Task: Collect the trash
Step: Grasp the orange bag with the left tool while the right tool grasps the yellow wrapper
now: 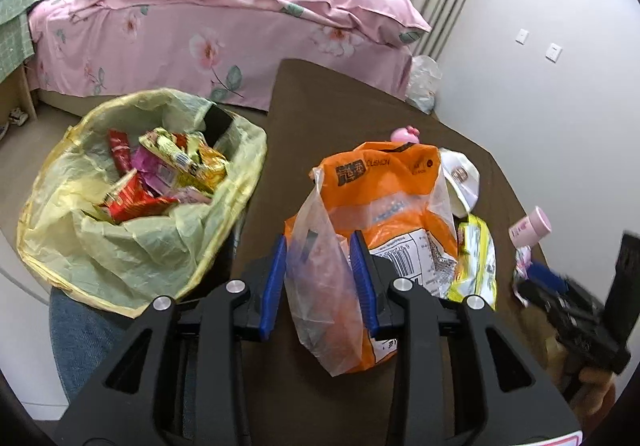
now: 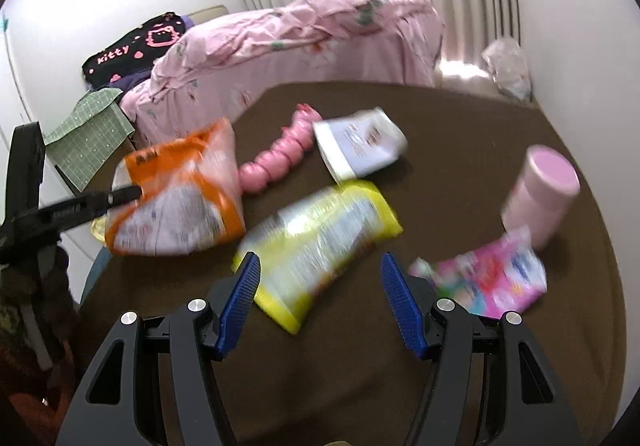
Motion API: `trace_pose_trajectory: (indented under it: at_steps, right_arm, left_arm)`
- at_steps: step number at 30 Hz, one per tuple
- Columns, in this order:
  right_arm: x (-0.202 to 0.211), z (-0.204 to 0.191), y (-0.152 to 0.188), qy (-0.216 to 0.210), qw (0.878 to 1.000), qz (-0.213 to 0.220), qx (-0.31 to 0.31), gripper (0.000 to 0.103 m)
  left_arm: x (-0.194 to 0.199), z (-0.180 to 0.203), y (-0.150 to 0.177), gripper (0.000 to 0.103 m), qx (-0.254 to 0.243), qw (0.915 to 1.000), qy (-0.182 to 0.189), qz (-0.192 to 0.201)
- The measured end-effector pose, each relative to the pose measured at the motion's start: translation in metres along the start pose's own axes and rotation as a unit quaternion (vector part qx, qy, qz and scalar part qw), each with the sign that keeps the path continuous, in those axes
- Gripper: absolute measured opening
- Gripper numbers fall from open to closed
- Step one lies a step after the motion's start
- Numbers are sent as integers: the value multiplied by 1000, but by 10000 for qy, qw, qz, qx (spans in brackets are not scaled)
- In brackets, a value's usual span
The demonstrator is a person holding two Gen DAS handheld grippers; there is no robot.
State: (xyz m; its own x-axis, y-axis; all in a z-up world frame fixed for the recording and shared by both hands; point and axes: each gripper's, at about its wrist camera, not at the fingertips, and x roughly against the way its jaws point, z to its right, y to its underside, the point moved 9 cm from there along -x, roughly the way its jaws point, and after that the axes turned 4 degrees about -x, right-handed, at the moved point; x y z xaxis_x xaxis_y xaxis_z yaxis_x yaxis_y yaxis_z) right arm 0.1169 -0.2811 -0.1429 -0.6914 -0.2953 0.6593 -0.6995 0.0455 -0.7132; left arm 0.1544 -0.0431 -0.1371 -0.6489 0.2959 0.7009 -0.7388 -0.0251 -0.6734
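Note:
My left gripper [image 1: 320, 258] has its blue pads on either side of an orange and clear plastic bag [image 1: 376, 201] on the brown table [image 1: 304, 117]; the pads touch the bag's clear flap. A bin with a yellow liner [image 1: 132, 246], full of wrappers, stands left of the table. My right gripper [image 2: 320, 278] is open over a yellow snack packet [image 2: 320, 238]. The orange bag [image 2: 180, 197] lies to its left, with the left gripper's finger [image 2: 100, 199] at it. A pink wrapper [image 2: 492, 278] lies to the right.
On the table are a pink bottle [image 2: 540, 185], a white pouch [image 2: 360, 143] and a pink beaded toy [image 2: 280, 153]. A bed with pink bedding [image 1: 208, 13] stands behind. A clear bag [image 1: 422, 81] sits on the floor by the curtain.

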Motion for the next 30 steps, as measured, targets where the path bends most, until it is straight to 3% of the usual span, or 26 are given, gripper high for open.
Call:
trace_pose_trajectory:
  at_steps: [5,11,14,15,18,21,24,28,30]
  right_arm:
    - [-23,-14,13,28,9978,-540,375,59]
    - [-11,5,45,1135,9804,-604,1496,59]
    - [1,25,50,1519,9740,-618,1565,59]
    - [7,28,49,1453,9766,-593,1472,59]
    - [24,33,35,647,9953,-442,569,59]
    - [18,37,17,271,9990,-324,-177,60]
    - [-8,41,4,348,9977,-281,-518,60]
    - [-51,41,4,366,9947,-619,-732,56]
    - [-52,40,3,368,9953,-592,-668,48]
  left_arm:
    - [-7,16,19,37,-168,9983,387,-390]
    - [-6,39,41,49,-512,9888,1071,-900]
    - [4,47,44,53,-821,9863,1192,-796]
    - [8,48,42,55,-896,9860,1209,-716]
    - [24,47,28,57,-1122,9880,1037,-220]
    - [33,48,11,59,-1319,9874,825,300]
    - [29,49,-1,60,-1396,9864,763,412]
    - [22,51,-4,60,-1498,9852,762,332]
    - [20,53,-2,60,-1612,9836,759,294]
